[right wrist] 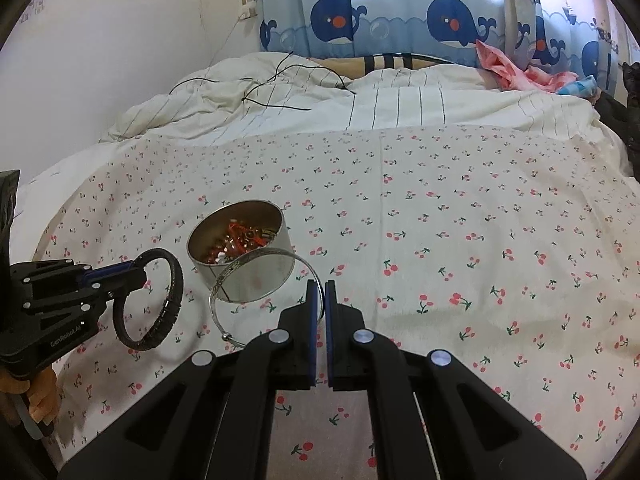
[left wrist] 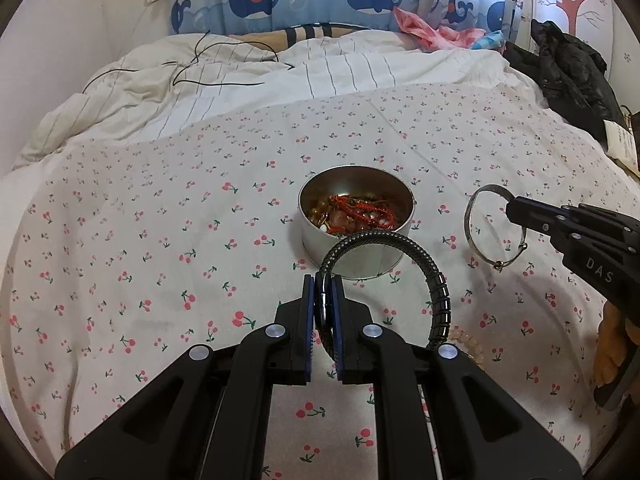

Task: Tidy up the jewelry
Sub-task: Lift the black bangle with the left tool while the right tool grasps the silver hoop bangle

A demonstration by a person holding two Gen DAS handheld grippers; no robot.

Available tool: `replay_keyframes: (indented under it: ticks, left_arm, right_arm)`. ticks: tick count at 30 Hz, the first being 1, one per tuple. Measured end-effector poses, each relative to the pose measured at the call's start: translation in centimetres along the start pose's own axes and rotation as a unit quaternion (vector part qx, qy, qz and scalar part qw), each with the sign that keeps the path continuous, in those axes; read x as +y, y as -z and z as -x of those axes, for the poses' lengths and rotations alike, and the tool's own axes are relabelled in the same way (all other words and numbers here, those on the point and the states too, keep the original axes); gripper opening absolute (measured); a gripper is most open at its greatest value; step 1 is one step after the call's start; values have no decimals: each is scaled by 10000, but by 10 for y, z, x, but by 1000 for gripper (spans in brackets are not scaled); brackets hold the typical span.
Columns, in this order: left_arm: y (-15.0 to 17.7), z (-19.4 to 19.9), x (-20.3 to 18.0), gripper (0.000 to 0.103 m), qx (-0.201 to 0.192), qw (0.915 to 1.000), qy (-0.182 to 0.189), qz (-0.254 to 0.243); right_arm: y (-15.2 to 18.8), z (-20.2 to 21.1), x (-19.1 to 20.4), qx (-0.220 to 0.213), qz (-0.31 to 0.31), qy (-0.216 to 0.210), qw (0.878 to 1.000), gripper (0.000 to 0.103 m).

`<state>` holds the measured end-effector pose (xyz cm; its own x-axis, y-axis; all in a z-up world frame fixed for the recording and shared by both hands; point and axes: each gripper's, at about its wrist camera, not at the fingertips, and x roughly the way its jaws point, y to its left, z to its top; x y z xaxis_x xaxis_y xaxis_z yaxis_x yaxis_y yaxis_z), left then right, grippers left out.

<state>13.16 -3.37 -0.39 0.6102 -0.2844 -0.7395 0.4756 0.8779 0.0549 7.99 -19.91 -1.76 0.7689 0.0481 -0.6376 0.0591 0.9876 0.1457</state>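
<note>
Both grippers hold a piece lifted off the cherry-print sheet [left wrist: 168, 216]: the left gripper [left wrist: 323, 308] has its jaws pinched on a black braided bracelet [left wrist: 436, 292], and the right gripper [right wrist: 324, 296] has its jaws clamped on a thin silver bangle [right wrist: 224, 284]. The dropping-in step seems at hand, so each piece next needs carrying over the round metal tin [left wrist: 356, 256], which sits just beyond, already holding red and beaded jewelry, before the jaws part. A pale bead strand [left wrist: 468, 340] lies on the sheet near right, and the two grippers may crowd each other above the tin.

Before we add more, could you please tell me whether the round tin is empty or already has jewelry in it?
Already partly filled: the open round tin holds red cord and bead jewelry covering its bottom, well below the rim.
</note>
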Motion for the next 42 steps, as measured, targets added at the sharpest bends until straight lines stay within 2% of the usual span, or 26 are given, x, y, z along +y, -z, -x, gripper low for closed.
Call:
replay_keyframes:
  ticks: [4,7,13,16,17,18,19,20,21,22,23,25,26,27,28,29,33,37,41,42]
  left_arm:
    - [1,-1,2,7,39,10000,22,24]
    - [5,-12,8,7,342,9991,187,186]
    - [23,-51,23,8,1077,9928,173,500]
    - [27,-56,24,9,1142,9921,142,508]
    - [27,-56,24,10,1137,9922,138,487]
    - [26,-56,25,11,1129,9924,123,476]
    - [26,-56,25,16,1119,9925,79,483]
    - [26,-57,25,24,1114,9926,21,493]
    - [26,-59,26,30,1104,9926,-53,506]
    - [25,-60,27,40,1085,9926,-145,526]
    - [26,-62,29,44,1081,9923,-181,585]
    - [26,-66,32,44,1119,9915,-136,653]
    - [26,-66,31,42,1114,9919,-148,597]
    - [25,-66,30,34,1108,9924,-104,517]
    - [24,-64,26,12,1126,9926,80,444]
    - [24,-62,23,8,1125,9927,150,402]
    - [21,-48,12,7,869,9961,104,99]
    - [14,-32,14,7,628,9979,135,114]
    - [12,-28,21,7,582,9981,60,181]
    - [14,-30,23,7,639,9977,51,225]
  right_arm:
    - [3,-6,1,156,84,119,9998,4]
    - [9,-19,-3,475,70,248,9985,4]
    - [19,-39,-13,997,-64,258,9947,4]
    - [22,-44,-16,1165,-153,201,9929,6]
    - [23,-45,-15,1176,-158,166,9928,14]
    - [23,-44,-15,1146,-160,161,9931,37]
    - [23,-43,-15,1090,-161,190,9937,48]
    - [24,-43,-13,1068,-113,217,9940,53]
    - [25,-46,-11,1105,-61,242,9936,53]
    - [26,-48,-10,1137,-27,266,9932,52]
    - [26,-50,-10,1166,-9,281,9928,51]
    - [26,-50,-10,1178,6,304,9926,33]
    - [27,-50,-11,1209,11,263,9923,16]
    - [27,-50,-11,1209,22,250,9923,11]
    - [26,-48,-10,1169,39,258,9928,9]
    - [25,-47,-10,1127,34,245,9933,5]
    - [17,-30,-11,684,-65,184,9975,5]
    - [8,-12,-10,246,-56,179,9995,5]
    - [8,-23,-22,583,-379,16,9976,5]
    - [10,-27,-23,693,-446,-6,9966,14]
